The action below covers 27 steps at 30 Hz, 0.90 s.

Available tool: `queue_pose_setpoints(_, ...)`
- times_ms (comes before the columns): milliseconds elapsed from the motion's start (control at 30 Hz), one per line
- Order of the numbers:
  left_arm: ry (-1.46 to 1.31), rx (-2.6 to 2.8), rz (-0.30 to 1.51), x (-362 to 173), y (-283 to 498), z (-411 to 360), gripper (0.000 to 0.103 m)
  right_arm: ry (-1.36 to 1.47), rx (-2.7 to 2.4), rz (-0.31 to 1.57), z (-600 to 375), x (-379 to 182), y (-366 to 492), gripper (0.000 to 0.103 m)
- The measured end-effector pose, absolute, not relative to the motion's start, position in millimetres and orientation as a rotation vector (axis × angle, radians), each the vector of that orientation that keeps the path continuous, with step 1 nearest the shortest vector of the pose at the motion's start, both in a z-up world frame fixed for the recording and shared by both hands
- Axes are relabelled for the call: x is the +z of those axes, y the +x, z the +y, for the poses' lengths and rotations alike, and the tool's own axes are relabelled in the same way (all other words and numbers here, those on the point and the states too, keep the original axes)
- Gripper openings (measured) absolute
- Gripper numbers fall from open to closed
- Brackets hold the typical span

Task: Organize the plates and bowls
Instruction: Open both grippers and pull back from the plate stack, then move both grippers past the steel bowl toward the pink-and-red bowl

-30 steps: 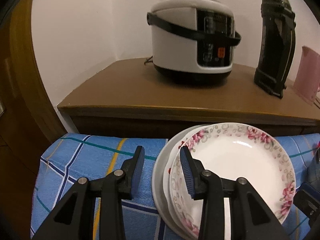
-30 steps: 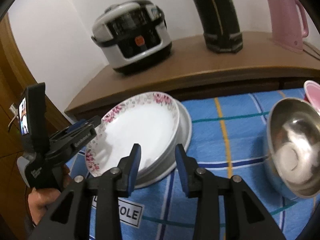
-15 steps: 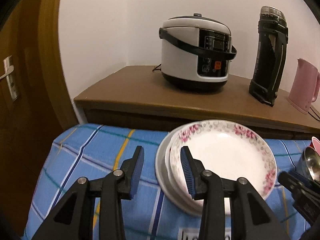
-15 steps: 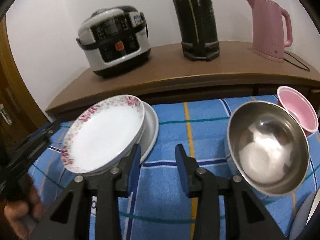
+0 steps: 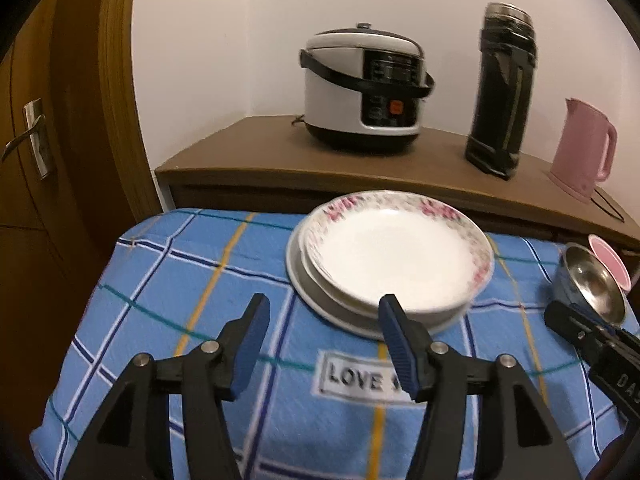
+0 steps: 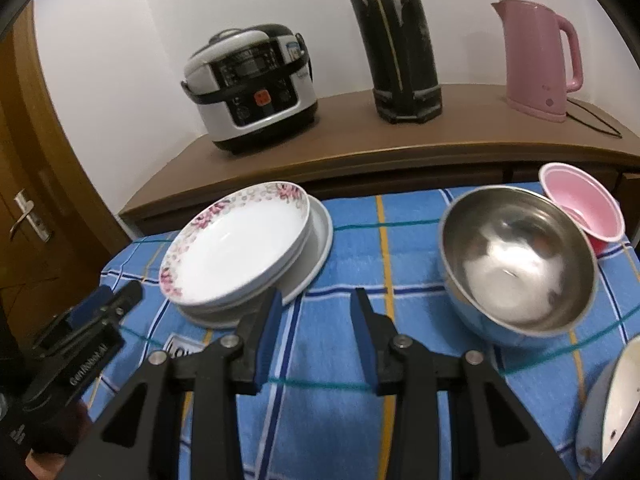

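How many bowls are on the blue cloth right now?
2 clear: the steel bowl right of the plate stack, and the pink bowl leaning behind it. The white dish at the right edge is cut off.

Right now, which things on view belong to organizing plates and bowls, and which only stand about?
For the job: floral plate on the white plate stack, steel bowl, pink bowl.

Standing about: rice cooker, black thermos, pink kettle, checked cloth.

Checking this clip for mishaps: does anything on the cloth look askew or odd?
The floral plate sits off-centre on the plain plates beneath, overhanging their near-left edge. The steel bowl leans tilted beside the pink bowl. Nothing looks spilled or broken.
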<state>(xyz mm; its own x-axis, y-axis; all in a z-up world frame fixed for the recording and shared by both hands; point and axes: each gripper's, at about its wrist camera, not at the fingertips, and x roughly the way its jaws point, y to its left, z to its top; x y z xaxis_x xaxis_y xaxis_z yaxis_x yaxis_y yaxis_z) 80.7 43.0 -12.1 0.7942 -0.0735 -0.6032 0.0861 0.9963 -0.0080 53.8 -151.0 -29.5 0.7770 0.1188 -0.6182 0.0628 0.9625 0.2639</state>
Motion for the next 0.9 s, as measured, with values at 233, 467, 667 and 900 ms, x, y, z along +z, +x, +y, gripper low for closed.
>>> queue_pose_setpoints(233,0.042,-0.105,0.673,-14,60,20,0.059,0.251,0.045,0.627,-157,-26,13,0.037)
queue_pose_setpoints(467,0.098,-0.105,0.677,-16,41,-2,0.06,0.243,0.069,0.604,-161,-26,-16,0.037)
queue_pose_setpoints(667,0.116,-0.109,0.657,-11,25,-15,0.06,0.222,0.074,0.566,-164,-21,-43,0.037)
queue_pose_setpoints(900,0.133,-0.146,0.659,-11,8,-33,0.06,0.219,0.067,0.539,-174,-20,-69,0.037)
